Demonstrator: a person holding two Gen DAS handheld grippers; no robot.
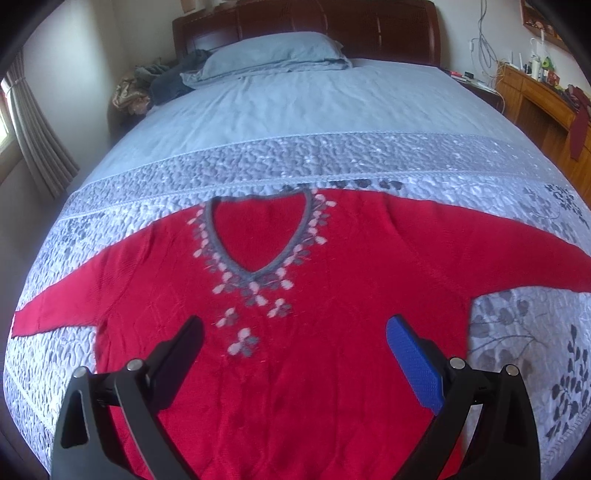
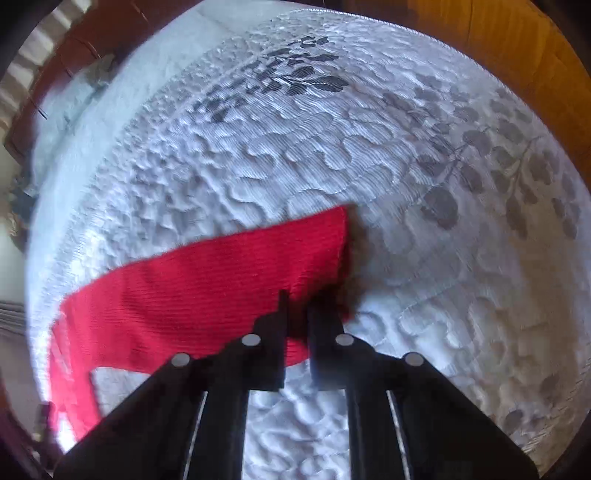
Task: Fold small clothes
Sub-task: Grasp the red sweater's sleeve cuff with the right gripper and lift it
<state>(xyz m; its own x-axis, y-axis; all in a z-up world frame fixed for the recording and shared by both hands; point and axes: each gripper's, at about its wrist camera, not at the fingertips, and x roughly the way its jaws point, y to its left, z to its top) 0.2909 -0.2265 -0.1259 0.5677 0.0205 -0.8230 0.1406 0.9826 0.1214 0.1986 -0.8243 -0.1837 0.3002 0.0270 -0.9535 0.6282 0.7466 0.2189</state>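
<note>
Red sweater is laid flat, front up, on the quilted bedspread at the foot end of the bed. Its V-neck, edged in grey with pink and grey flower stitching, is pointed away from the pillow, with the collar on the pillow side. Both sleeves are spread out sideways from the body of the sweater.

Left gripper is held above the sweater's chest, just below the V-neck. Its jaws are spread wide apart and nothing is held between them. One blue pad is seen on the finger at the right of that view; the other finger is shown black.

Right gripper is pointed steeply down at the cuff end of one sleeve, well out from the sweater's body. Its jaws are drawn together, and red cuff fabric is pinched between the tips at the sleeve's lower corner. The rest of that sleeve is seen lying on the bedspread, running off to the left of that view. The right wrist view is blurred, so finer detail of the grip cannot be told.

Wooden headboard is seen beyond the pillow, far from the sweater.
</note>
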